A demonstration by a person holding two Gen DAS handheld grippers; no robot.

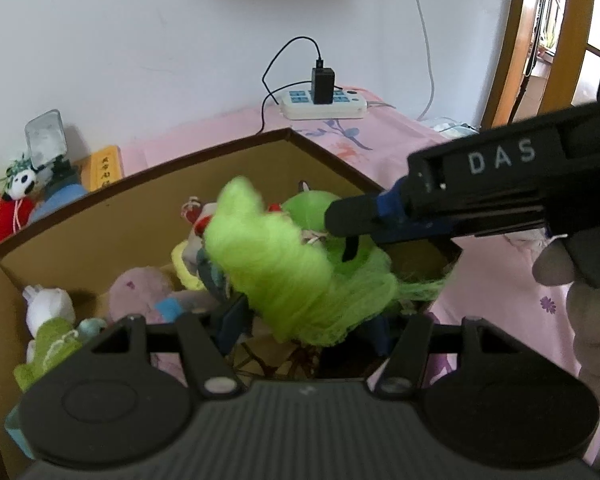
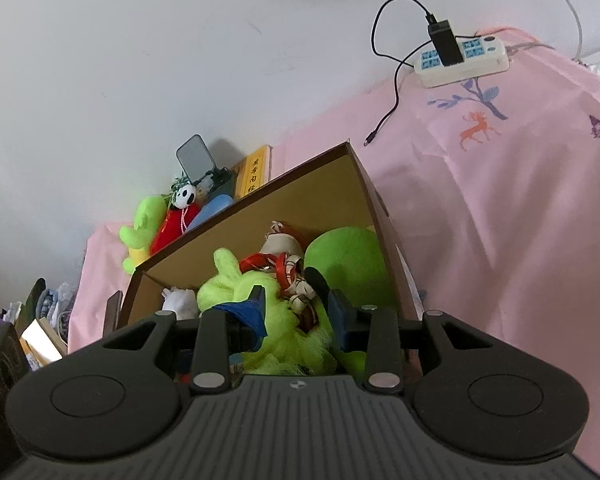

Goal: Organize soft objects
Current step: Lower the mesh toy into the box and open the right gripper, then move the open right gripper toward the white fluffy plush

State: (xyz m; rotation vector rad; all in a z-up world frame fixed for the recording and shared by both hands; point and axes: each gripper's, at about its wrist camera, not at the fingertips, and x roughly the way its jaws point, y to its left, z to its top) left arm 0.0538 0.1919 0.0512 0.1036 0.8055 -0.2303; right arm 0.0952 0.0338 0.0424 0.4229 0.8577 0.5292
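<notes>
A brown cardboard box on the pink bedsheet holds several plush toys. A lime-green fluffy toy hangs over the box, filling the space between the fingers of my left gripper; the fingers look closed on its lower part. My right gripper reaches in from the right, its tip against the green toy. In the right wrist view the right gripper is open over the box, with the lime toy and a round green plush under it.
A white power strip with a black charger lies on the pink sheet behind the box. A panda doll, a red toy, a yellow book and a phone stand sit left of the box by the wall. A wooden door frame stands right.
</notes>
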